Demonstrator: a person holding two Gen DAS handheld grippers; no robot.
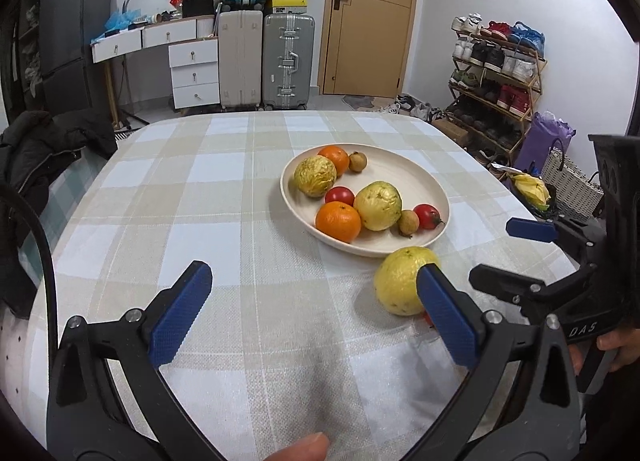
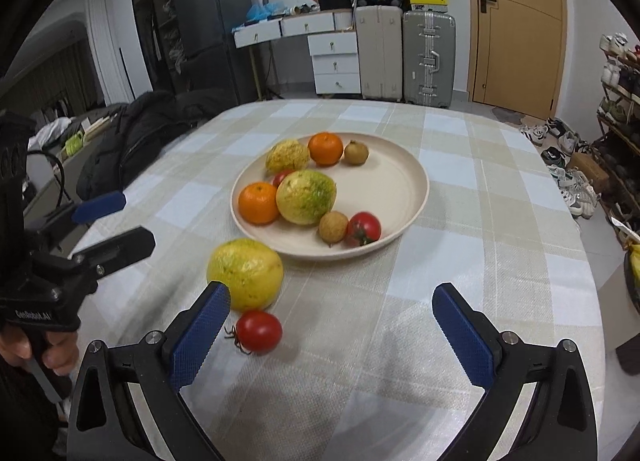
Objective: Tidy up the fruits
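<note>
Both the left gripper (image 1: 316, 313) and right gripper (image 2: 332, 325) gape wide, holding nothing. A yellow fruit (image 2: 245, 273) lies just beside the plate (image 2: 400, 185); only the right view fully shows the loose tomato (image 2: 259, 331).

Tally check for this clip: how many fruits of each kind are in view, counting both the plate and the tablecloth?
Yellow-green guavas: 3, two on the plate, one on the tablecloth
Oranges: 2, both on the plate
Red tomatoes: 3, two on the plate, one on the cloth
Small brown longan-like fruits: 2, on the plate
Total: 10
</note>
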